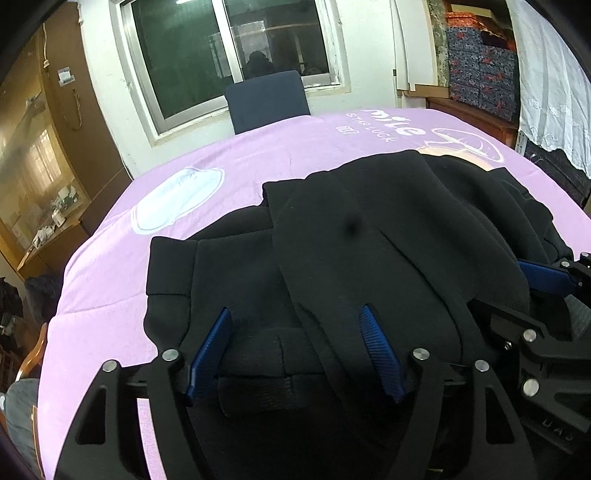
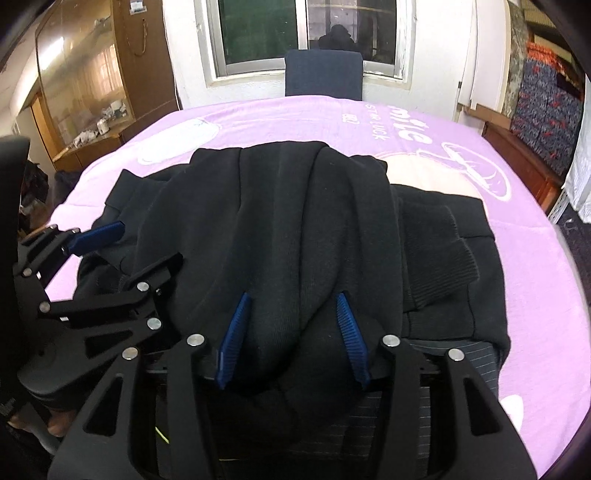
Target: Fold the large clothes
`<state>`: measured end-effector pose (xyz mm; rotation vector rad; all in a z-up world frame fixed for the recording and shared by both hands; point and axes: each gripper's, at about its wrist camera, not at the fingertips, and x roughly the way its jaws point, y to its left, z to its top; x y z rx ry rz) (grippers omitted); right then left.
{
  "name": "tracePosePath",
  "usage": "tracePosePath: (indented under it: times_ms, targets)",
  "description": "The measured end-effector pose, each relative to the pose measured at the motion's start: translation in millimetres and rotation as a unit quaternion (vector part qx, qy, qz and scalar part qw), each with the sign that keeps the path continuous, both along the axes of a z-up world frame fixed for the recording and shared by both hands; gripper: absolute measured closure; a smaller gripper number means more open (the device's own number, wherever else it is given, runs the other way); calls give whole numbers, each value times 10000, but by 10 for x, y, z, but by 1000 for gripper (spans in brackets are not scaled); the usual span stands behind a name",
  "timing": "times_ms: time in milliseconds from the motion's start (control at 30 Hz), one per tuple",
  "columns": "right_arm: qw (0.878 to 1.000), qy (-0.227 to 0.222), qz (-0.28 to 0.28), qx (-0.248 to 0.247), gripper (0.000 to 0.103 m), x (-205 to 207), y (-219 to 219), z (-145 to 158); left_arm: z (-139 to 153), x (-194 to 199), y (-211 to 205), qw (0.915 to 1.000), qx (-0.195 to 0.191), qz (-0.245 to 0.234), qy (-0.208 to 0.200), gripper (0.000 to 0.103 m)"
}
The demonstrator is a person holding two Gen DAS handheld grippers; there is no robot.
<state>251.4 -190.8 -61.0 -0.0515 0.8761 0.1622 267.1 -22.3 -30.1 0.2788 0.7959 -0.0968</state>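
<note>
On the purple blanket (image 2: 277,122) covering the table lies the black garment (image 2: 295,229), bunched in thick folds with a ribbed cuff (image 2: 439,266) to one side. Both tools sit at its near edge, side by side: the left gripper (image 1: 295,350) has its blue pads spread wide over the cloth, and the right gripper (image 2: 291,336) likewise stands parted, a hump of fabric bulging between its pads. Beyond the table stand a blue chair (image 2: 323,74), a window (image 2: 306,29) and a wooden cabinet (image 1: 40,166).
</note>
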Motion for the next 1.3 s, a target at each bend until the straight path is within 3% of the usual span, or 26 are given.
tracePosePath:
  times_ms: [400,500,600,767,833,900,967,1100,1300]
  targets:
    - [9984,-344,-202,-408,46,-95,29,97,102,-72,103,9996,-262,68,-45,22]
    - [9982,-463,-368,-41,46,-141,-124,219,133,-117,122,9995,-307,22,9,22]
    - [9973,-260,-507,459,46,-121,-319,225,84,-119,129,9997,-187,-2,125,22]
    - [9973,243,-523,454,45,22,-344,-23,23,-133,61,9999,54,-15,101,18]
    - [9967,246,-523,573,45,8,-373,10,82,-174,158,9994,-198,69,293,18]
    - [9920,250,-561,1106,45,-95,-521,107,190,-312,319,9976,-575,87,374,19]
    - [9845,216,-618,1625,45,-295,-719,228,285,-522,500,9972,-672,75,316,19]
    - [9782,265,-691,1942,45,-644,-1042,339,341,-814,848,9980,-521,230,276,19]
    - [9656,453,-895,2399,45,-1043,-1486,298,266,-1020,1338,9894,-1215,469,647,19]
